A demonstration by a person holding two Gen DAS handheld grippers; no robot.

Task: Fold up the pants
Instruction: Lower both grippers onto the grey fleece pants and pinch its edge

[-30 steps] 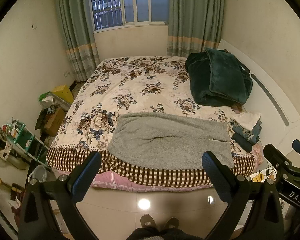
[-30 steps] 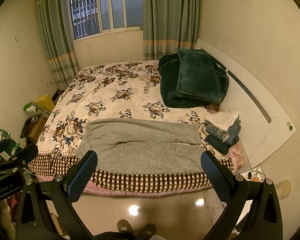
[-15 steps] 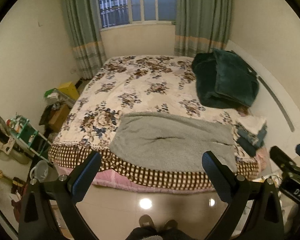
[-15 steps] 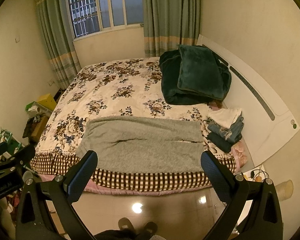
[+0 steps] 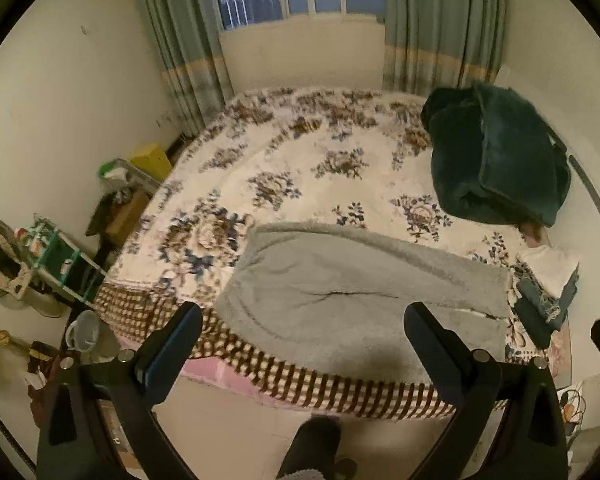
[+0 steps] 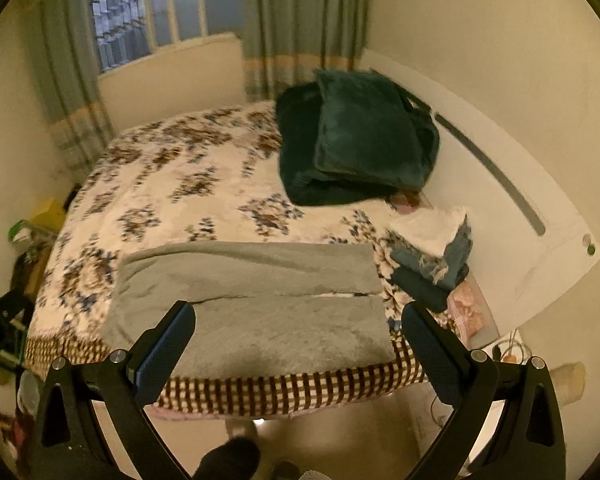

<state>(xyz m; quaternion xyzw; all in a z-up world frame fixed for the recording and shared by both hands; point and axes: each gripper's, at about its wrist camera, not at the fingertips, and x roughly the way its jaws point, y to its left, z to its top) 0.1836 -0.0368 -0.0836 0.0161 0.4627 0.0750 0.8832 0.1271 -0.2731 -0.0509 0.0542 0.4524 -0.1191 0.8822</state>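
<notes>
1. While the left tongs (image 5: 302,344) hang above the near edge of the bed (image 5: 284,160), their jaws stand wide apart and hold nothing.
2. Grey fleece pants (image 5: 352,300) lie flat on the near part of the floral bedspread, close to the checked border, untouched by either tool.
3. Their long axis runs across the bed, left to right: the rounded waist end points left, the leg ends point right toward a small stack of folded clothes (image 6: 432,256).
4. Both legs lie side by side, a dark seam between them, so I judge no fold has been made; every fold is left to do.
5. Farther right, the right tongs (image 6: 298,338) also gape, empty, over the pants' near edge.
6. A dark green blanket (image 6: 356,140) sits well apart, by the headboard.
</notes>
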